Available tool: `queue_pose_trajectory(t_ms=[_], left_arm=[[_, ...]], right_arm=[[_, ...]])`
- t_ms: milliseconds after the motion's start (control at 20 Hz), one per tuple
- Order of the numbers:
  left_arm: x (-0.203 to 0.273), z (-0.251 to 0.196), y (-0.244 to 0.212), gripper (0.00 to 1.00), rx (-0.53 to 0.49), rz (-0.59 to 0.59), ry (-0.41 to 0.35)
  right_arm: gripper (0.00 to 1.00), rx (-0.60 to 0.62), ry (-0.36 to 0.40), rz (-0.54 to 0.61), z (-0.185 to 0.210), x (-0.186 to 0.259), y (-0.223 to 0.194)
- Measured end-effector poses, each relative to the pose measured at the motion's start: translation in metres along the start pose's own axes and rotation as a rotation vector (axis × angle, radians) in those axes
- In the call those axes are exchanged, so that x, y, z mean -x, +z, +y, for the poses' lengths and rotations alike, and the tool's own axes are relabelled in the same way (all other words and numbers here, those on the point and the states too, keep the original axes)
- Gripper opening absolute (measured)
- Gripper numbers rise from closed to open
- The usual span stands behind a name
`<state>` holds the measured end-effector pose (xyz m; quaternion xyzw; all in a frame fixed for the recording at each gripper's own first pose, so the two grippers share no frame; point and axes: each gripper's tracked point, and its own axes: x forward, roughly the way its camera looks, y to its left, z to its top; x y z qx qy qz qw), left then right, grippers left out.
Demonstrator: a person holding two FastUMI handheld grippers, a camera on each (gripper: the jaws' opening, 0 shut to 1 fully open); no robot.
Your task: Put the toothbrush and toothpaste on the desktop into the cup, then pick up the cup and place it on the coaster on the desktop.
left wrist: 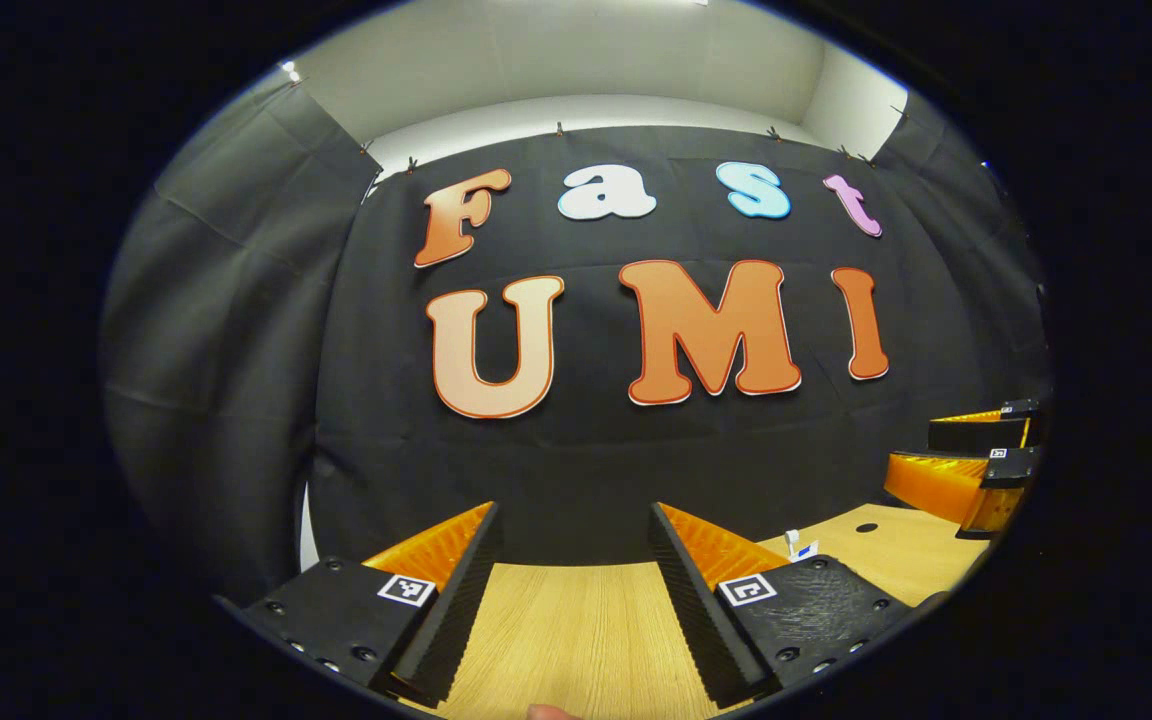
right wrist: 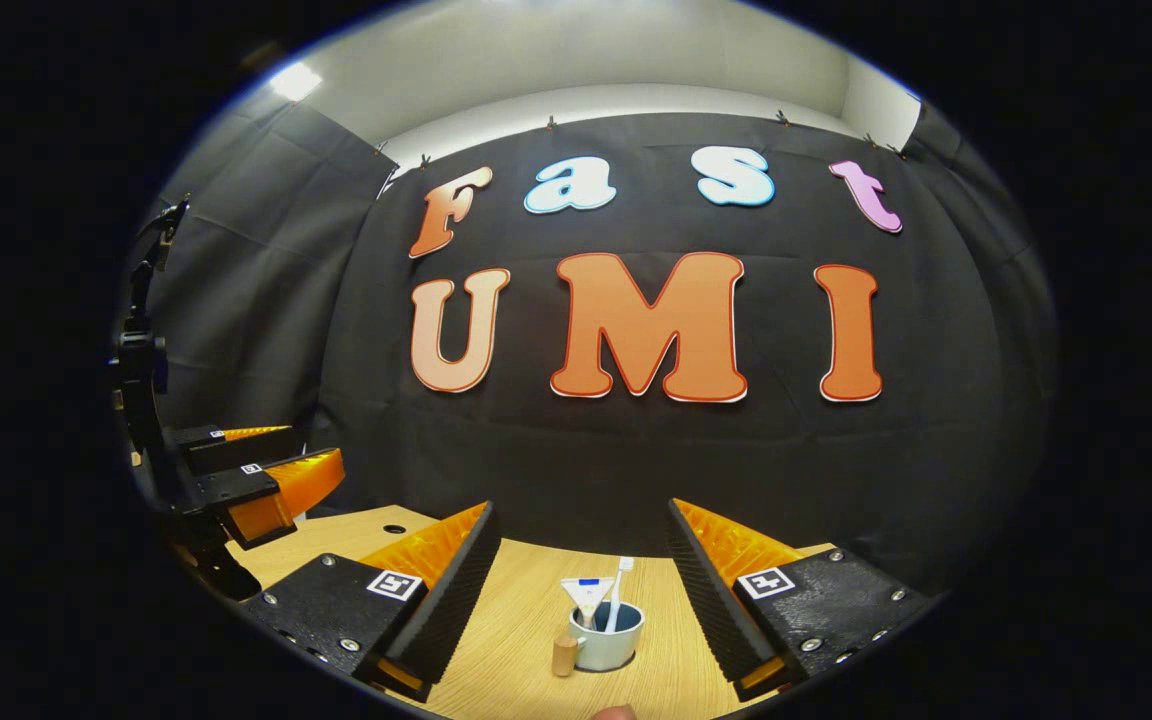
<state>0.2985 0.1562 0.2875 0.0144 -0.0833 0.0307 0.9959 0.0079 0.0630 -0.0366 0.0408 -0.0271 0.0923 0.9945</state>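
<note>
Cup (right wrist: 606, 637) upright, toothbrush (right wrist: 619, 592), toothpaste (right wrist: 587, 596) inside

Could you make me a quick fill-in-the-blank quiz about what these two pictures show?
1. The toothbrush and toothpaste stand inside the ____.
2. The cup rests on a ____ desktop.
3. The right tool has its fingers ____, with the cup between them but untouched.
4. The left tool holds ____ between its fingers.

Missing words: cup; wooden; open; nothing
</note>
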Motion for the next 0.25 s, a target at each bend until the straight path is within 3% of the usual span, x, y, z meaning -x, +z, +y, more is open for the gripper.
queue_pose_trajectory(t_ms=[250], left_arm=[[-0.0029,-0.0088,-0.0082,0.87,0.009,0.02,-0.015]], right_arm=[[0.99,0.007,0.007,-0.003,0.001,0.0014,-0.0013]])
